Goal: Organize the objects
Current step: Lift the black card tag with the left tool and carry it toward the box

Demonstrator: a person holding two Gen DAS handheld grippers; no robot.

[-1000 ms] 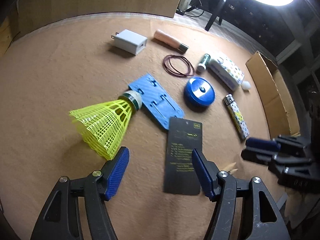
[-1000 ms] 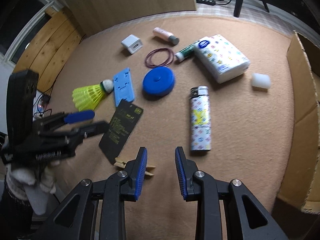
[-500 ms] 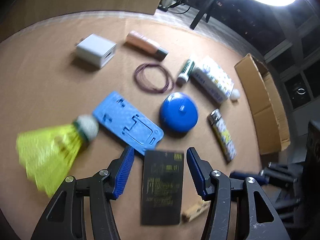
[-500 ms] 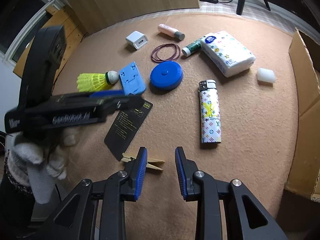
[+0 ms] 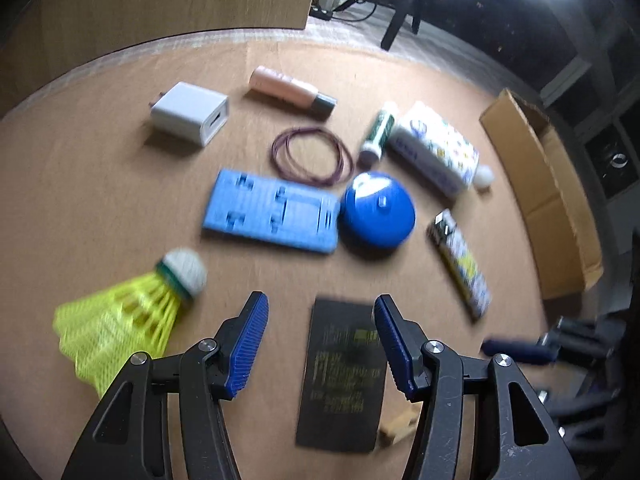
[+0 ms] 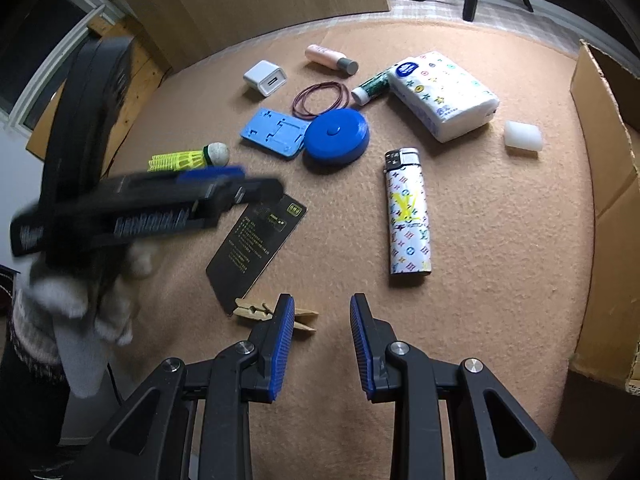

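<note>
Black card (image 5: 342, 376) lies flat at lower centre of the left wrist view, long axis running up-frame, top edge toward the blue plate (image 5: 272, 212). Left gripper (image 5: 320, 344) hovers over it, jaws half apart, pads clear of it. Right gripper (image 6: 322, 344) narrow, holding nothing, clothespin (image 6: 276, 314) beside it. Tan felt table (image 6: 500, 240); cardboard box (image 6: 604, 184) at right edge.

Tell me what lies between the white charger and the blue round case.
In the right wrist view, the blue plastic stand lies between the white charger and the blue round case, touching the case.
</note>
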